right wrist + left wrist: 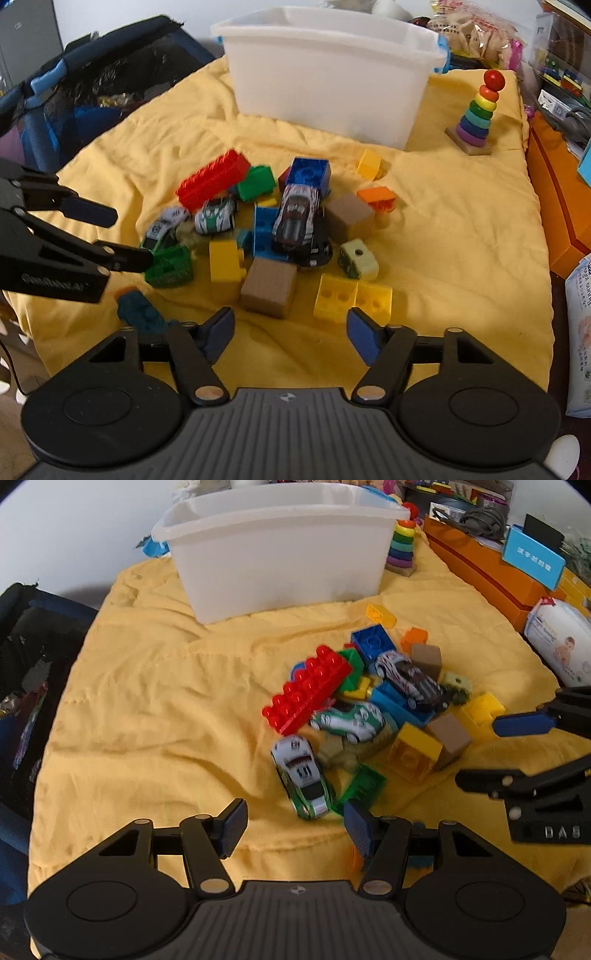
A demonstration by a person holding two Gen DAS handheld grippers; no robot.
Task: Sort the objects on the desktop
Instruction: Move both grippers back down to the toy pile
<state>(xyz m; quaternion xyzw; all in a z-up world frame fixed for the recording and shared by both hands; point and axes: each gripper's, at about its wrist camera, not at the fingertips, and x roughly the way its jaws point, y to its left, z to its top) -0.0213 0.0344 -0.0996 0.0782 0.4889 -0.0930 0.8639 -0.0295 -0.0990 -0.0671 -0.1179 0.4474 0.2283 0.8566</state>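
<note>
A heap of toys lies on the yellow cloth [147, 701]: a long red brick [308, 688], a white and green toy car [303, 775], a second green car [349, 720], a dark racing car [297, 218], brown blocks [267, 286] and yellow bricks [352, 297]. My left gripper [295, 829] is open just in front of the white and green car, with nothing between its fingers. My right gripper [291, 334] is open too, hovering before the brown block and the yellow bricks. Each gripper shows at the side of the other's view.
A white plastic bin [280, 550] stands at the back of the cloth. A rainbow ring stacker [478, 110] is to its right. Orange boxes [480, 568] and a wipes pack [561, 642] line the right edge. A dark blue bag [92, 85] sits at the left.
</note>
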